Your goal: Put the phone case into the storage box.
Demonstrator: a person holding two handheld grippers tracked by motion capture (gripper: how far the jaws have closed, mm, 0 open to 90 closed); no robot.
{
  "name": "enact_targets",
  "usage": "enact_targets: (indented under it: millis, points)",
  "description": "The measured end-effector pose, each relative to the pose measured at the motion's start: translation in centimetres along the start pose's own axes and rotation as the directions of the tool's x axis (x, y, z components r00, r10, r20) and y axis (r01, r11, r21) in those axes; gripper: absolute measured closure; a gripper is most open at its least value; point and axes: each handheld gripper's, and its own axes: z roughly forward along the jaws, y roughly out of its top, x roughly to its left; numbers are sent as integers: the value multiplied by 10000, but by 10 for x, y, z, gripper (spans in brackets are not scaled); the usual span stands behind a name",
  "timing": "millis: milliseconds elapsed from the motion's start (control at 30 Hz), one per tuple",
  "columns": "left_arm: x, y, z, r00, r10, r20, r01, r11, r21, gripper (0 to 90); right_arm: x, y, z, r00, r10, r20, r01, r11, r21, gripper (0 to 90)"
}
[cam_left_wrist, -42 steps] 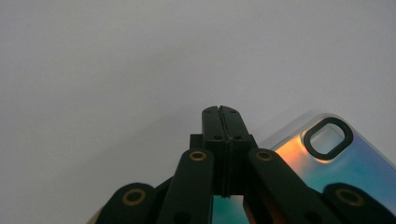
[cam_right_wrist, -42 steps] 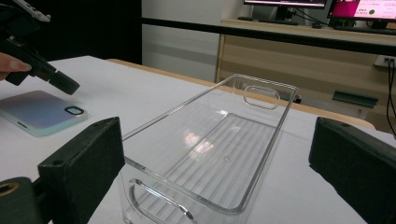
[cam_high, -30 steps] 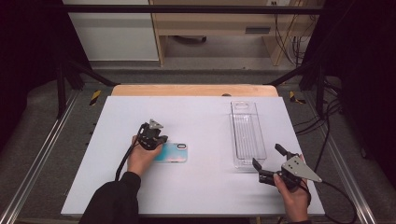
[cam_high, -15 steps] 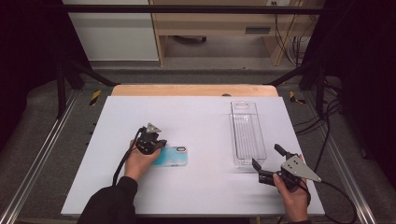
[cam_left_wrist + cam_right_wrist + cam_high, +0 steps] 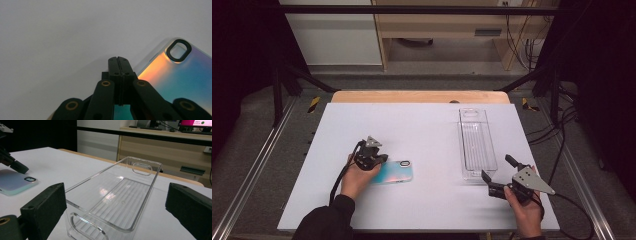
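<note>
Looking down, we saw the left gripper with jaws pressed together, tips on the iridescent phone case, which lay flat with its long axis running toward the clear plastic bin. Right gripper was wide open, empty, facing the bin's near end.

- The left hand-held gripper is black, with a small grey three-cornered plate on top and a black cable.
- Its black links have brass-coloured rivets.
- The right hand-held gripper carries a bigger grey plate with dark screws.
- A black sleeve is at lower left.
</note>
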Motion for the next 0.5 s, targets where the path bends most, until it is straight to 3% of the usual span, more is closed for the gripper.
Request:
enact_targets:
  millis: [500]
  points:
    - [-27,-27,-23,9999,-91,134,92,9999,-70,900,-1,0,-1,9999,-21,170,21,10000,13,37]
